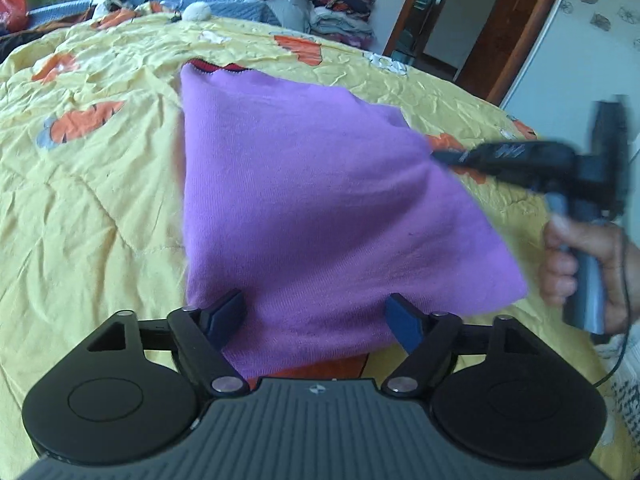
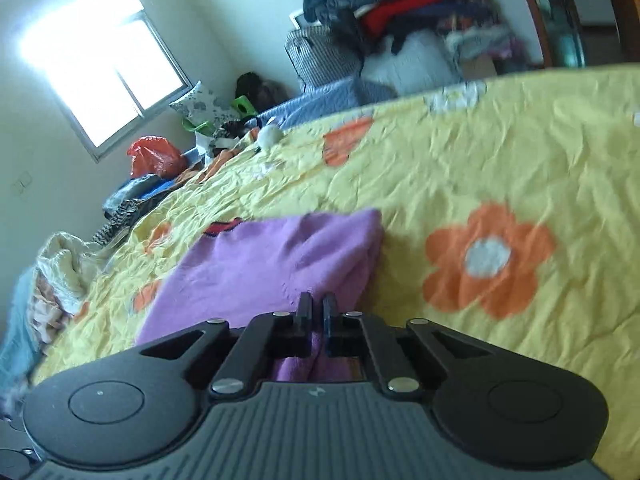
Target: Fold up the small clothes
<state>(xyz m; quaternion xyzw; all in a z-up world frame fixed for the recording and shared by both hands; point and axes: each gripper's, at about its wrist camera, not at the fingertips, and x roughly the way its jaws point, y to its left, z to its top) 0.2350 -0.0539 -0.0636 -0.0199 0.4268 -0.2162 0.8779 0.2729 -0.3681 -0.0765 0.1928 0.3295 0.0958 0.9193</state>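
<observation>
A small purple garment (image 1: 304,200) with a red and dark trimmed neckline at its far end lies on the yellow flowered quilt (image 1: 88,208). My left gripper (image 1: 318,314) is open, its blue pads either side of the garment's near edge. My right gripper (image 1: 436,156) is shut on the garment's right edge and lifts it off the quilt. In the right wrist view the right gripper (image 2: 316,308) pinches a fold of the purple garment (image 2: 260,268) between its closed pads.
A pile of clothes (image 1: 320,0) and a striped bag stand beyond the bed's far edge. A red plastic bag (image 2: 154,156) and loose fabrics lie at the bed's left side. A doorway (image 1: 452,20) is at the far right.
</observation>
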